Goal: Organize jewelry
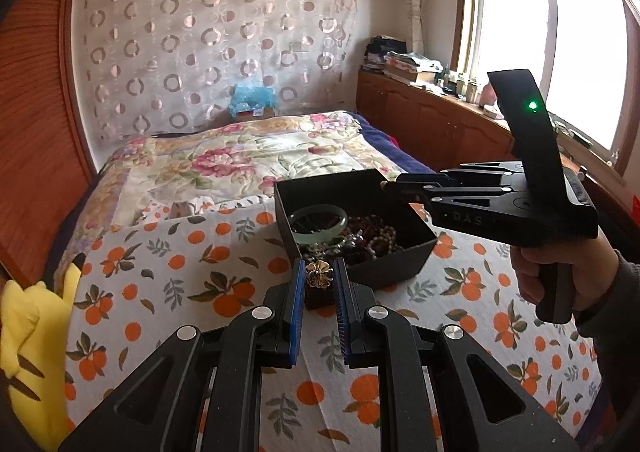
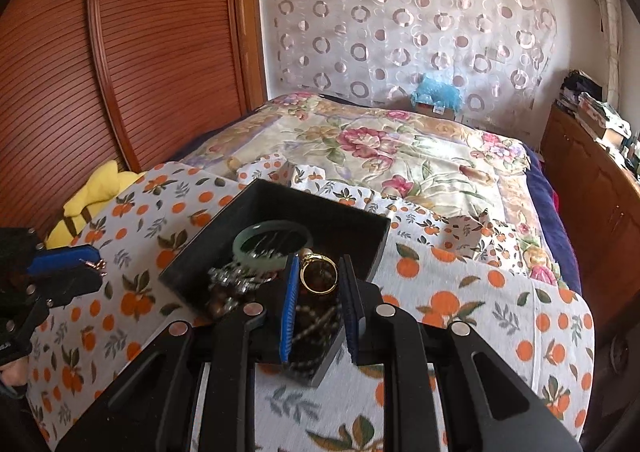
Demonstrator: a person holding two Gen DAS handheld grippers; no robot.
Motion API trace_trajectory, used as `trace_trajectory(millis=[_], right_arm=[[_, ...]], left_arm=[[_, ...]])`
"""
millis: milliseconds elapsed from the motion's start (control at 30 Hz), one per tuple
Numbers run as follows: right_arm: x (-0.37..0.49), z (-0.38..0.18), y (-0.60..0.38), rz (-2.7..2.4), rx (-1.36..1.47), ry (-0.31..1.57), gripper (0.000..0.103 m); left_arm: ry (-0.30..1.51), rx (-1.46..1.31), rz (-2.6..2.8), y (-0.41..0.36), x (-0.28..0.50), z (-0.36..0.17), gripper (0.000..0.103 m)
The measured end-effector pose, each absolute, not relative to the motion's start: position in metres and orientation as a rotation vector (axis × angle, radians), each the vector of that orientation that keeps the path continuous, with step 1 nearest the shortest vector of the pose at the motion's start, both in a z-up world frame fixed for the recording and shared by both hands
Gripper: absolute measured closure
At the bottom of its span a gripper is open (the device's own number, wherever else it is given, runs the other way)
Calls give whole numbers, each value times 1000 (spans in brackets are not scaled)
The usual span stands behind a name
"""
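In the left wrist view my left gripper (image 1: 319, 266) is shut on a small gold flower-shaped ornament (image 1: 319, 274), held just in front of the black box (image 1: 400, 268). The box holds a pale green jade bangle (image 1: 316, 241) and tangled bead strings (image 1: 372, 232). My right gripper (image 1: 385, 185), held by a hand (image 1: 560, 276), hovers over the box's far right side. In the right wrist view my right gripper (image 2: 319, 264) is shut on a gold ring (image 2: 318, 275) above the box (image 2: 280, 200), near the bangle (image 2: 262, 261). The left gripper (image 2: 94, 266) shows at the left edge with its ornament.
The box sits on an orange-print cloth (image 1: 160, 272) over a bed with a floral quilt (image 1: 224, 160). A yellow plush toy (image 1: 36, 332) lies at the left edge. A wooden sliding door (image 2: 120, 72) stands left, and a cluttered wooden cabinet (image 1: 420, 116) runs under the window.
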State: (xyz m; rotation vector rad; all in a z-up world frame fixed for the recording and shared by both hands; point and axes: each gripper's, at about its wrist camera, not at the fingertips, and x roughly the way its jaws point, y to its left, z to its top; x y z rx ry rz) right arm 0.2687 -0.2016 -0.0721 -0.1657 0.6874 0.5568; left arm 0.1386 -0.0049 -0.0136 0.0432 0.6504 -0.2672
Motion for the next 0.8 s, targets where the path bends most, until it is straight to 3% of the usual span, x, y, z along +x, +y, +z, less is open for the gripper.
trace_trajectory(millis=[800], right_arm=[[281,-75,-219,522,-98,711,73]], left_arm=[[686,72,-230,-26,205,-21,90]])
